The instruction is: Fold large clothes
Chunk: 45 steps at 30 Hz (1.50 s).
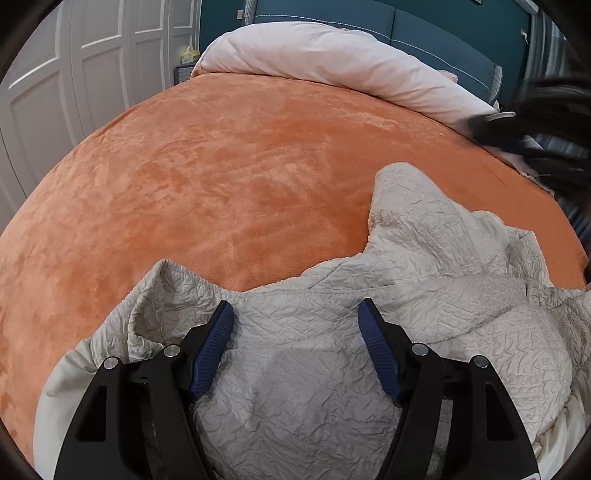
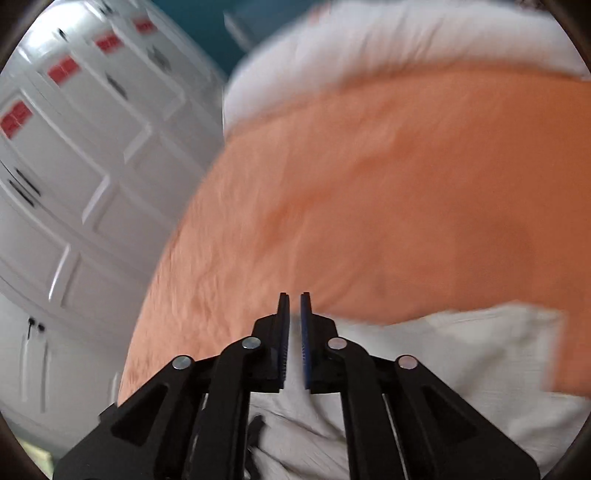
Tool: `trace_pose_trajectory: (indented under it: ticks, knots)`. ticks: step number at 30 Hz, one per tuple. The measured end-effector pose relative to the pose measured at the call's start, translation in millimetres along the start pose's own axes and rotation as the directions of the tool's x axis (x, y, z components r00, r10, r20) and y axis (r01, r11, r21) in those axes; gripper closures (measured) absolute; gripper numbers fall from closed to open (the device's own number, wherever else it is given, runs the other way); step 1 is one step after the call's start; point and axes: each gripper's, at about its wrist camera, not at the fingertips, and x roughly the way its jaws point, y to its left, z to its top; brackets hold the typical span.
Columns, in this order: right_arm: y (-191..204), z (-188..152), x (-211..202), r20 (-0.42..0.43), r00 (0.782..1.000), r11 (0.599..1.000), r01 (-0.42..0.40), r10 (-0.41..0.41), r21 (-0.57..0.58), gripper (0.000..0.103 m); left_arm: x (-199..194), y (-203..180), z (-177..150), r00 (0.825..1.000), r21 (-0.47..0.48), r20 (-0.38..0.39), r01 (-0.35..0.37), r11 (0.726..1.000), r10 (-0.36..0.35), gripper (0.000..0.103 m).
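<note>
A cream quilted jacket [image 1: 303, 369] lies crumpled on the orange blanket [image 1: 221, 166] at the near edge of the bed, one part bunched up toward the right. My left gripper [image 1: 295, 302] hovers over it, open, its blue pads [image 1: 214, 350] wide apart with cloth below them and nothing pinched. In the blurred right wrist view, my right gripper [image 2: 294, 295] is shut to a narrow slit above the jacket [image 2: 443, 362] and the blanket [image 2: 369, 184]. I see no cloth between its pads.
A white duvet [image 1: 332, 55] is rolled up along the far side of the bed, against a teal headboard [image 1: 424, 22]. White panelled wardrobe doors [image 1: 74, 74] stand to the left. A dark blurred shape [image 1: 535, 122] sits at the right edge of the left wrist view.
</note>
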Motion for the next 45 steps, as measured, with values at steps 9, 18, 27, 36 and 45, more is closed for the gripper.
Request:
trace_pose_trajectory:
  ticks: [9,18,27,36,45]
  knots:
    - [-141,-60,-79,-0.057,0.973,0.972,0.228,-0.226,0.048,0.079,-70,-53,54,0.956,-0.058,0.046,0.291,0.955,-0.288,0.036]
    - [-144,-95,-89,-0.016,0.981,0.98,0.195,-0.195,0.038,0.079,22,-231,88,0.916,0.279,-0.321,0.333,0.901,-0.239,0.025]
    - [-152,-99,-85,-0.073,0.982,0.983,0.18,-0.176,0.049,0.079,37,-207,95,0.883,0.064,-0.373,0.33,0.942,-0.284,0.098]
    - [-142,-84,-69,-0.127,0.958,0.965,0.263,-0.259,0.019,0.081,51,-177,80,0.881,-0.042,-0.294,0.376,0.926,-0.371,0.092]
    - [-140,-75,-85,-0.095,0.98,0.978,0.185,-0.177,0.093,0.084,11,-170,91,0.9,0.088,-0.236,0.396,0.914,-0.367,0.075]
